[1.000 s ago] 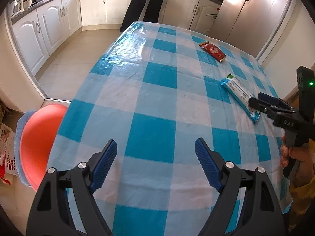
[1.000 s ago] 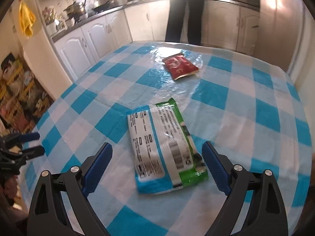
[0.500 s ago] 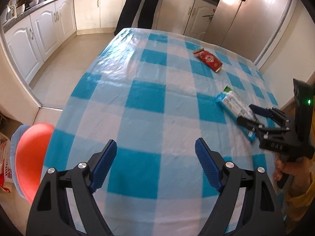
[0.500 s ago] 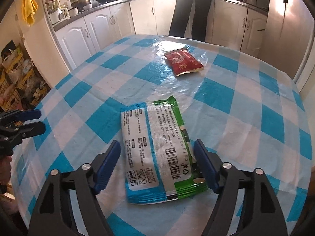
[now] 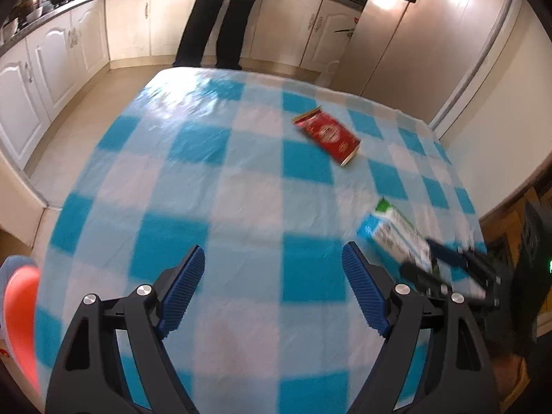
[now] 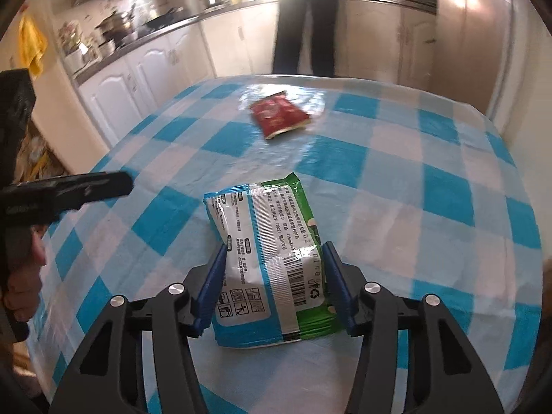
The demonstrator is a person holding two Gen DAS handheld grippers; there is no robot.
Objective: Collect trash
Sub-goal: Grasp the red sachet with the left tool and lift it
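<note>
A blue, white and green snack wrapper lies on the blue-and-white checked tablecloth. My right gripper is shut on its near end, with the pads pressing both sides and the far end raised. The wrapper also shows in the left wrist view, held by the right gripper. A red wrapper lies flat farther up the table, and it also shows in the right wrist view. My left gripper is open and empty above the cloth; it shows at the left edge of the right wrist view.
An orange bin with a blue liner stands on the floor at the table's left near corner. A person in dark trousers stands at the far end of the table. White cabinets line the left wall; a fridge stands far right.
My right gripper has closed on the near end of the blue and green wrapper and tilted it up. My left gripper has swung its view toward the red wrapper, still open.
</note>
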